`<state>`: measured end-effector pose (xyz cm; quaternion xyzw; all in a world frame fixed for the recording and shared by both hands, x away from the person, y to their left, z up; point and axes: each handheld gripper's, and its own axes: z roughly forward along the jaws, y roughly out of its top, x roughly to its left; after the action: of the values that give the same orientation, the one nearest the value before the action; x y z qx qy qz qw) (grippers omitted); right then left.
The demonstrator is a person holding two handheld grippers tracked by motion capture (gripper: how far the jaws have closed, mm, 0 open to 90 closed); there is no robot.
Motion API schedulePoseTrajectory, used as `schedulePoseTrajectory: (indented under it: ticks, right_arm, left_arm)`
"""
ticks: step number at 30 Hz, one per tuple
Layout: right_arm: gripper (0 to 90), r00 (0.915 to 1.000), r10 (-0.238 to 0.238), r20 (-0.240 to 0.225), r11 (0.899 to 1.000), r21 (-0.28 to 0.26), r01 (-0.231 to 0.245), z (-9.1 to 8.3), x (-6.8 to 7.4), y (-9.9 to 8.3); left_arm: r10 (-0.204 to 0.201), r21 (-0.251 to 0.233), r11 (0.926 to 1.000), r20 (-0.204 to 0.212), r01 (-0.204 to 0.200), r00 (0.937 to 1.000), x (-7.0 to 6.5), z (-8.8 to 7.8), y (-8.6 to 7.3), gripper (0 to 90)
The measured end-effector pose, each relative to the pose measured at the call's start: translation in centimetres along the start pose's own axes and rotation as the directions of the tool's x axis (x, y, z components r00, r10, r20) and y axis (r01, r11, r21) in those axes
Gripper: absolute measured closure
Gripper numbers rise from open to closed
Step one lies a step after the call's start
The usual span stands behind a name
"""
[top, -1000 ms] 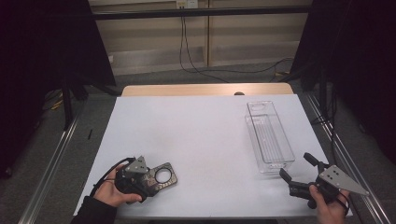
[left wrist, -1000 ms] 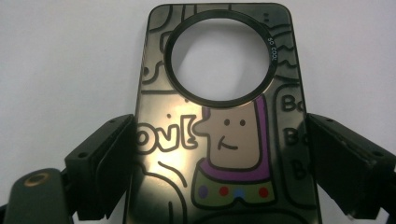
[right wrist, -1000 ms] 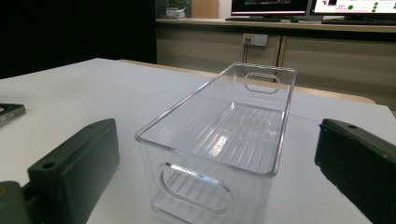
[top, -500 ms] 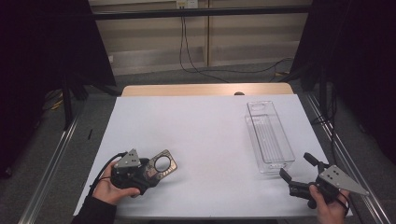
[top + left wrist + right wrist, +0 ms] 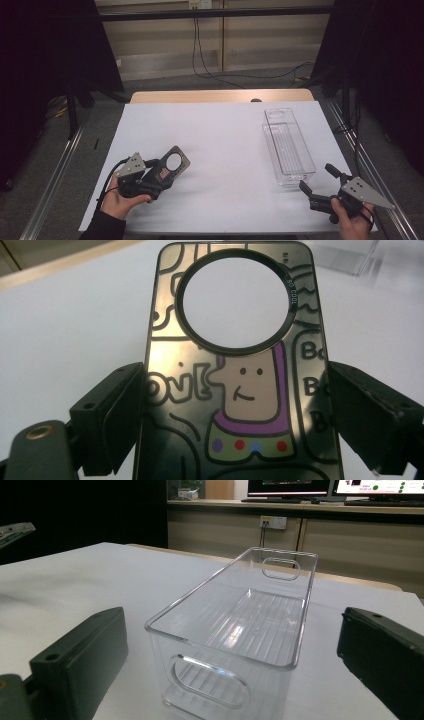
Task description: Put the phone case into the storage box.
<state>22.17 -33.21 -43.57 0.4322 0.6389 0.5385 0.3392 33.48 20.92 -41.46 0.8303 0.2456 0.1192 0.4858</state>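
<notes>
White counter point(image 5: 225, 150) under dim light, dark curtains on both sides, beige wall panels and trailing cables at 12 o'clock behind it. Phone case point(image 5: 172, 165), dark and glossy with cartoon doodles and a big round camera hole, sits at about 8 o'clock on the counter, lifted off the surface and tilted, hole end pointing toward 1 o'clock. In the left gripper view the phone case point(image 5: 240, 390) runs straight up between the two black jaws, both pressing its long edges: left hand-held gripper point(image 5: 160, 172) is clamped on it across its width. A purple-collared cartoon figure and coloured dots show on its back. Person's left hand point(image 5: 117, 197) wraps the gripper body from 7 o'clock, grey plate on top.

Clear plastic bin point(image 5: 289, 146), long and narrow with ribbed floor and oval handle cutouts, stands upright at 3 o'clock, well apart from the case. Right hand-held gripper point(image 5: 320, 180) rests at 5 o'clock, just short of the bin's near end, jaws spread wide apart with nothing between them. In the right gripper view the clear plastic bin point(image 5: 240, 630) lies straight ahead beyond the jaws, not touched. Right hand point(image 5: 350, 220) holds that gripper at the counter's front edge.
</notes>
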Motion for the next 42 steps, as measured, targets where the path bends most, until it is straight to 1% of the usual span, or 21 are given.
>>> schedulePoseTrajectory:
  ticks: [3, 5, 6, 8, 10, 11, 13, 14, 15, 18, 21, 22, 24, 26, 28, 29, 31, 34, 38, 40, 42]
  right_arm:
    - [0.0, 1.0000, -0.002, 0.000, 1.000, -0.002, 0.002, 0.0, 0.0, 0.0]
    - [0.0, 1.0000, -0.003, 0.000, 1.000, -0.003, 0.003, 0.0, 0.0, 0.0]
    - [0.0, 1.0000, -0.004, -0.001, 1.000, -0.005, 0.004, 0.0, 0.0, 0.0]
    - [0.0, 1.0000, -0.002, -0.002, 1.000, -0.008, 0.002, 0.0, 0.1, 0.1]
    - [0.0, 1.0000, -0.002, -0.004, 1.000, -0.008, 0.002, 0.0, 0.1, 0.1]
    - [0.0, 1.0000, -0.002, -0.005, 1.000, -0.008, 0.002, 0.0, 0.1, 0.1]
    - [0.0, 1.0000, -0.005, 0.000, 1.000, -0.010, 0.005, -0.1, 0.0, 0.1]
    - [0.0, 0.9999, -0.008, 0.007, 1.000, -0.011, 0.008, -0.1, -0.1, 0.1]
    - [0.0, 0.9999, -0.004, 0.010, 1.000, -0.014, 0.004, -0.1, -0.1, 0.2]
    - [0.0, 0.9999, -0.013, 0.008, 1.000, -0.024, 0.013, -0.1, -0.1, 0.3]
    - [0.0, 0.9999, -0.011, -0.006, 1.000, -0.020, 0.011, -0.1, -0.1, 0.4]
    - [0.0, 1.0000, -0.003, -0.007, 1.000, -0.021, 0.003, 0.0, -0.1, 0.5]
    - [0.0, 1.0000, -0.002, -0.007, 1.000, -0.019, 0.002, 0.0, -0.1, 0.6]
    - [0.0, 0.9998, 0.001, -0.017, 1.000, -0.024, -0.002, 0.0, 0.0, 0.7]
    - [0.0, 0.9996, -0.002, -0.029, 1.000, -0.025, 0.002, 0.0, 0.1, 0.9]
    - [0.0, 0.9992, -0.005, -0.038, 1.000, -0.024, 0.004, 0.0, 0.2, 1.1]
    - [0.1, 0.9984, -0.007, -0.056, 1.000, -0.026, 0.005, 0.2, 0.4, 1.3]
    - [0.0, 0.9972, 0.000, -0.075, 1.000, -0.025, -0.002, 0.3, 0.9, 1.3]
    - [0.0, 0.9937, -0.010, -0.112, 1.000, -0.021, 0.008, 0.7, 1.6, 1.4]
    - [0.0, 0.9902, -0.009, -0.139, 1.000, -0.011, 0.007, 1.0, 1.9, 1.6]
    - [0.0, 0.9886, -0.010, -0.150, 1.000, -0.003, 0.009, 1.3, 2.2, 1.8]
  left_arm:
    - [-0.014, -0.043, 0.9990, -0.014, 0.013, 0.9998, -0.6, 0.0, 0.7, 12.3]
    - [-0.002, -0.066, 0.9978, -0.021, 0.001, 0.9998, -1.1, 0.0, 1.3, 12.3]
    - [-0.009, -0.079, 0.9968, -0.009, 0.008, 0.9999, -1.3, 0.1, 1.6, 12.3]
    - [0.011, -0.091, 0.9958, 0.005, -0.010, 0.9999, -1.7, 0.2, 2.2, 12.3]
    - [0.014, -0.094, 0.9956, 0.047, -0.010, 0.9988, -1.9, 0.5, 2.6, 12.3]
    - [0.028, -0.087, 0.9960, 0.058, -0.023, 0.9979, -2.0, 0.7, 2.8, 12.3]
    - [0.049, -0.091, 0.9950, 0.063, -0.043, 0.9968, -2.1, 1.2, 3.3, 12.3]
    - [0.039, -0.100, 0.9945, 0.080, -0.031, 0.9960, -2.2, 1.5, 3.6, 12.3]
    - [0.046, -0.108, 0.9935, 0.087, -0.036, 0.9952, -2.2, 1.7, 4.0, 12.3]
    - [0.044, -0.131, 0.9909, 0.109, -0.030, 0.9930, -2.5, 2.6, 5.0, 12.3]
    - [0.064, -0.138, 0.9894, 0.131, -0.045, 0.9893, -2.9, 3.4, 6.0, 12.3]
    - [0.071, -0.136, 0.9895, 0.146, -0.051, 0.9868, -3.1, 3.7, 6.3, 12.3]
    - [0.086, -0.138, 0.9884, 0.158, -0.064, 0.9838, -3.3, 4.3, 6.8, 12.3]
    - [0.084, -0.146, 0.9876, 0.179, -0.057, 0.9803, -3.4, 4.9, 7.2, 12.3]
    - [0.091, -0.140, 0.9882, 0.205, -0.063, 0.9746, -3.4, 5.6, 7.4, 12.3]
    - [0.092, -0.140, 0.9882, 0.203, -0.064, 0.9748, -3.5, 5.8, 7.5, 12.3]
    - [0.089, -0.140, 0.9885, 0.230, -0.057, 0.9692, -3.6, 6.3, 7.7, 12.3]
    - [0.095, -0.151, 0.9867, 0.248, -0.059, 0.9641, -3.9, 6.6, 7.9, 12.3]
    - [0.097, -0.155, 0.9863, 0.266, -0.057, 0.9590, -4.3, 6.9, 7.7, 12.3]
    - [0.100, -0.147, 0.9872, 0.269, -0.061, 0.9579, -4.4, 7.2, 7.7, 12.3]
    - [0.086, -0.149, 0.9878, 0.281, -0.045, 0.9558, -4.3, 7.4, 7.6, 12.3]
